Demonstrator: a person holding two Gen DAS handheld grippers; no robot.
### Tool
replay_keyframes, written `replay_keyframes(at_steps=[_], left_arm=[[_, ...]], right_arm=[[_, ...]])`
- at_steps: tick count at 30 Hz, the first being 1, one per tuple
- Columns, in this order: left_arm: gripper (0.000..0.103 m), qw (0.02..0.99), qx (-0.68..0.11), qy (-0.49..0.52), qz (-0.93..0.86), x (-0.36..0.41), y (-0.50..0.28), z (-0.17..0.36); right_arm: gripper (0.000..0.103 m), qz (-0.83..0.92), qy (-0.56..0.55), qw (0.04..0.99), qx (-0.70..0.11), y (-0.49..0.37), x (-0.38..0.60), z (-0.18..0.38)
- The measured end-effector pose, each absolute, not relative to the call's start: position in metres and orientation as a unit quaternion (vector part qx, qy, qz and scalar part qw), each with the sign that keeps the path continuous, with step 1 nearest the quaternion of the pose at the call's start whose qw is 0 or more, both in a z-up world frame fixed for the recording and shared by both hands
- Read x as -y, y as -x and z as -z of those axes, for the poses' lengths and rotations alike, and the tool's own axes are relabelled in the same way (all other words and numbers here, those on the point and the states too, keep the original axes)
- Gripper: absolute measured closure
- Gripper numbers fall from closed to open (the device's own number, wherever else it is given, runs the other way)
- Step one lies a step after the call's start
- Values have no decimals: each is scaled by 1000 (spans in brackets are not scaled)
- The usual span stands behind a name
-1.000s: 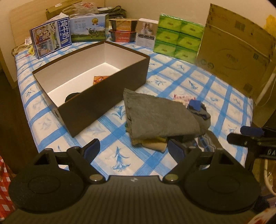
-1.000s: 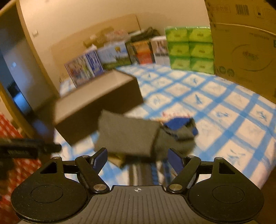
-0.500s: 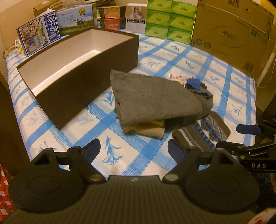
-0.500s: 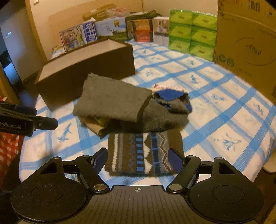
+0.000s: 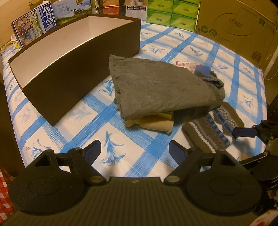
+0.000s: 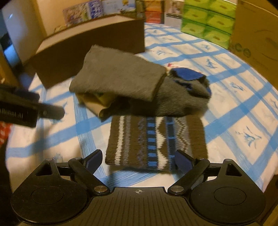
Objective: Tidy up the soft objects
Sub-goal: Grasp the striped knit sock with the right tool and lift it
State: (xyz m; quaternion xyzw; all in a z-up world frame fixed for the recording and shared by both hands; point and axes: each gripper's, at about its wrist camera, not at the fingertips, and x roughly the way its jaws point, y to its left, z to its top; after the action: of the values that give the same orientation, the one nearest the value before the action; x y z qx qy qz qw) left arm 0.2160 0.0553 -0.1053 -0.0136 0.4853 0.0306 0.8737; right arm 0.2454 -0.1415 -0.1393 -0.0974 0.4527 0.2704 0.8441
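A patterned knit cloth (image 6: 156, 140) is framed by the right gripper (image 6: 139, 160), jaws opening and unfilled (left gripper (image 5: 134, 149) spread wide), beside the grey pile (image 5: 156, 87) and brown box (image 5: 73, 69).

Surface: bed (image 5: 156, 41) under a blue-checked white sheet | brown open box (image 5: 73, 69) sits left-rear | grey cloth pile (image 5: 156, 90) beside it, centre | patterned knit piece (image 6: 156, 139) flat at the near edge, touching the pile | green tissue packs (image 5: 172, 13) and cardboard carton (image 5: 238, 29) line the back
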Motion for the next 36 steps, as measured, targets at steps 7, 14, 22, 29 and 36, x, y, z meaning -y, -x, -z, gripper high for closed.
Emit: replay_keyframes(at_steps=[7, 14, 22, 29, 36], left_arm=[[21, 872, -488, 8, -32, -58, -221, 114], [21, 878, -478, -10, -22, -50, -222, 115], [23, 887, -457, -60, -6, -31, -227, 113], [23, 896, -420, -144, 18, -5, -236, 113], [29, 892, -379, -241, 39, 26, -249, 126]], right_arm=[[13, -254, 150, 848, -441, -249, 124, 163], [59, -249, 142, 858, -426, -249, 131, 163], [84, -232, 74, 866, -437, -257, 176, 138], [83, -211, 20, 882, -420, -254, 203, 97], [83, -183, -22, 889, -420, -263, 226, 83]])
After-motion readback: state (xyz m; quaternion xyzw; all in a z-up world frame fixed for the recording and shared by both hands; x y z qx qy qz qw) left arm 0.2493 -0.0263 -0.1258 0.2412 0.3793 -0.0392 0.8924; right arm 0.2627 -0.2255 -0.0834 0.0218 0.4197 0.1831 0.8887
